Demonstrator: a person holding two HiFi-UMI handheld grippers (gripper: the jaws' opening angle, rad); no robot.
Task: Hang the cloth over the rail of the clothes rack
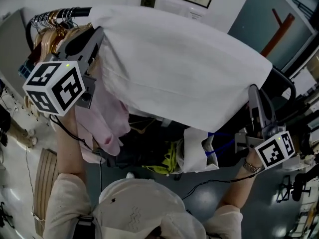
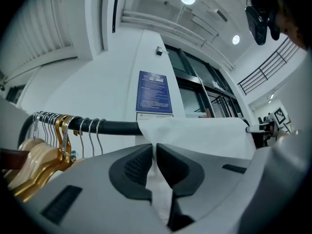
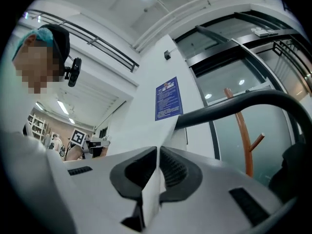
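Observation:
A white cloth (image 1: 184, 68) lies draped over the black rail (image 1: 67, 13) of the clothes rack and spreads from upper left to right. My left gripper (image 1: 98, 33) is at the cloth's left edge, shut on it. In the left gripper view the pads (image 2: 139, 165) pinch a fold of the cloth (image 2: 204, 138) just in front of the rail (image 2: 112, 127). My right gripper (image 1: 254, 91) holds the cloth's right corner. In the right gripper view its jaws (image 3: 158, 160) are shut on a thin edge of cloth (image 3: 152, 199), below the curved rail (image 3: 229, 108).
Wooden and gold hangers (image 1: 52, 31) crowd the rail's left end, and a pink garment (image 1: 107, 118) hangs beneath them. A white bag (image 1: 199, 148) and a yellow-green item (image 1: 167, 163) sit under the rack. An orange coat stand (image 1: 279, 31) rises at the far right.

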